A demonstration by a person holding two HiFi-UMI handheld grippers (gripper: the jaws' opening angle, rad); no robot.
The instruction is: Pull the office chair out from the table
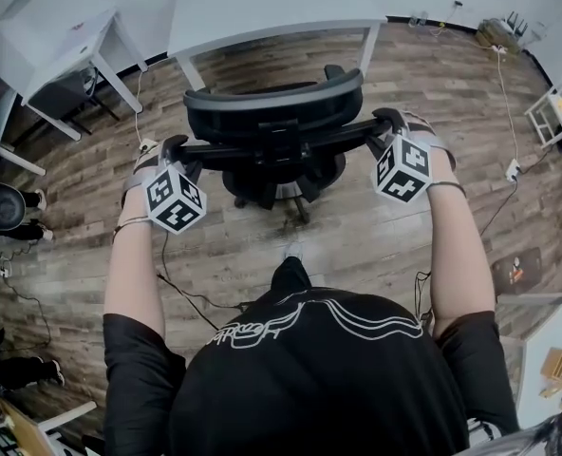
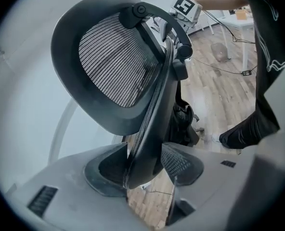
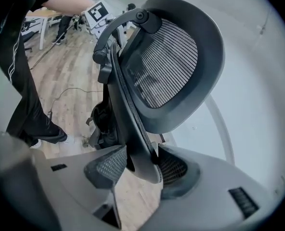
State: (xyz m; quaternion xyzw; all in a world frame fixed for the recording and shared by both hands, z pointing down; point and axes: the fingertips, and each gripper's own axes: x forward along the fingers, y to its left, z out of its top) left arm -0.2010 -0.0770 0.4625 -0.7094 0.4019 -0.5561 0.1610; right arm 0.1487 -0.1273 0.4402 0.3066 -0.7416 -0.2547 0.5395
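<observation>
While pads (image 2: pixel 178 162) pinched the office chair (image 1: pixel 273 112) backrest rim on both sides, it stood just before the white table (image 1: pixel 262 8).
The left gripper (image 2: pixel 142 170) clamped one side edge and the right gripper (image 3: pixel 142 165) the other; chair on wood floor (image 1: pixel 357 226), backrest facing the person (image 1: pixel 309 378).

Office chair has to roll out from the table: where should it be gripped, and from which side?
The backrest's thin side rims, from behind, away from the table: each upright rim fits between jaws, as the left tool and right tool clamp them.
</observation>
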